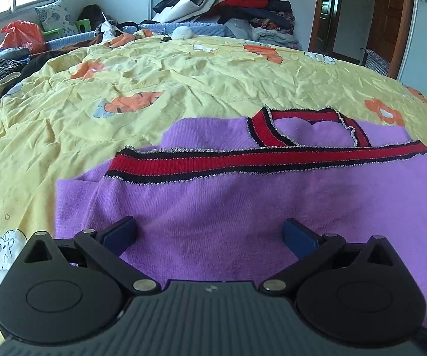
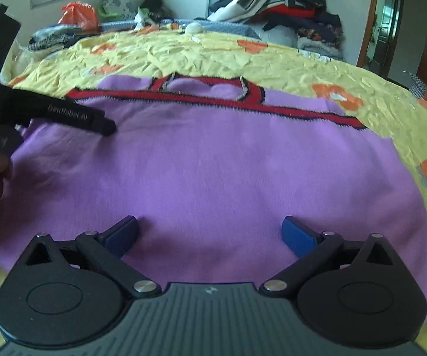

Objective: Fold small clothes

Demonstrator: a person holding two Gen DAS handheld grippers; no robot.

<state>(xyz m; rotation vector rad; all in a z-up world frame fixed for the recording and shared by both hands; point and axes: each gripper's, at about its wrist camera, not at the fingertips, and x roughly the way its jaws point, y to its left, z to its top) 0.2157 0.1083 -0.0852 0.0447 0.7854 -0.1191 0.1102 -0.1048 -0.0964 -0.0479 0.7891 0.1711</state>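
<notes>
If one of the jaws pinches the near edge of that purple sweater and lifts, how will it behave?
The purple sweater looks like soft knit lying limp on the yellow bedsheet, so it will probably drape and sag rather than hold its shape. Its folded layers may slide apart. The fuzzy surface probably grips well, so slipping seems unlikely.

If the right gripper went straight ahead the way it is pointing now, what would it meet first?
Probably the purple sweater: the right gripper, open, already hangs low over it, pointing toward the red striped band. Depth is unclear.
</notes>
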